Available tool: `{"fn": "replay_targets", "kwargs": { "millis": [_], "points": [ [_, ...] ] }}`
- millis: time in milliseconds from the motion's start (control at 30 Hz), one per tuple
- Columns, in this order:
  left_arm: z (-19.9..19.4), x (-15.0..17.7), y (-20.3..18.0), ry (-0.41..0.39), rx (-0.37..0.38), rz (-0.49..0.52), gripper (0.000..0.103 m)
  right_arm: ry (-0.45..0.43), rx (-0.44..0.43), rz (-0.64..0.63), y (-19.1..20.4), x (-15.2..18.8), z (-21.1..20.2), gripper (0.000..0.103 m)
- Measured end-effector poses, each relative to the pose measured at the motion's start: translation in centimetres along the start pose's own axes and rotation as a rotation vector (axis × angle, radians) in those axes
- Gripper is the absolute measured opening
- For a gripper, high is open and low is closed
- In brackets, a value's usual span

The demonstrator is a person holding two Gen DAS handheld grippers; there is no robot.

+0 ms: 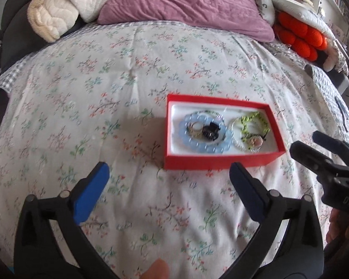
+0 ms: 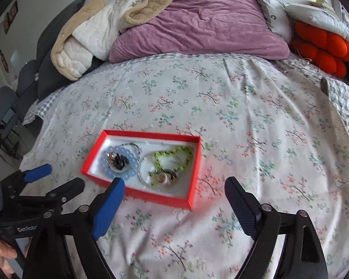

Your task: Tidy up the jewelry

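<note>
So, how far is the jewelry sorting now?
Looks mostly done: the blue bead bracelet, the green beaded bracelet and some small pieces lie inside the red box. Nothing is in hand: the left gripper and right gripper are open and empty. No lid or loose jewelry shows on the floral bedspread.

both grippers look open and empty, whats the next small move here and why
Probably pull both grippers back and stop. The blue bead bracelet and the green beaded strand already lie inside the red box, and no loose jewelry shows on the floral bedspread. The left gripper and right gripper both stand open, holding nothing, short of the box.
</note>
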State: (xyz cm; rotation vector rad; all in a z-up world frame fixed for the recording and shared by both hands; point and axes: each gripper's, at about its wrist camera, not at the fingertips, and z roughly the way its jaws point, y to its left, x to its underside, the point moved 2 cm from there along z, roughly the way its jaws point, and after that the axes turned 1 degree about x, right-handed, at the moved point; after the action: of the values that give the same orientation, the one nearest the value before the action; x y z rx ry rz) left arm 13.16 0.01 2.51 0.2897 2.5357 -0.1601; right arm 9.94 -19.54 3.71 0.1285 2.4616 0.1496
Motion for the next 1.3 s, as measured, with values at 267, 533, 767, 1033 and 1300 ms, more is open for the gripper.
{"fn": "replay_targets", "kwargs": {
  "millis": [267,533,767,1033,1300],
  "points": [
    [-0.9,3.3,-0.3,0.060,-0.063,-0.002,0.103,0.127,0.099,-0.016,-0.3,3.8,-0.6,0.103],
    [-0.8,4.4,-1.1,0.077,-0.064,0.003,0.103,0.171,0.111,-0.012,-0.4,5.2,-0.3,0.103],
    [-0.7,4.4,-1.3,0.078,-0.063,0.008,0.103,0.184,0.116,-0.020,-0.2,5.2,0.3,0.103],
    [-0.7,4.4,-1.4,0.076,-0.066,0.010,0.103,0.187,0.123,-0.018,-0.5,5.1,0.5,0.103],
    [-0.7,4.4,-1.4,0.077,-0.066,0.011,0.103,0.187,0.123,-0.017,-0.6,5.1,0.5,0.103]
  ]
}}
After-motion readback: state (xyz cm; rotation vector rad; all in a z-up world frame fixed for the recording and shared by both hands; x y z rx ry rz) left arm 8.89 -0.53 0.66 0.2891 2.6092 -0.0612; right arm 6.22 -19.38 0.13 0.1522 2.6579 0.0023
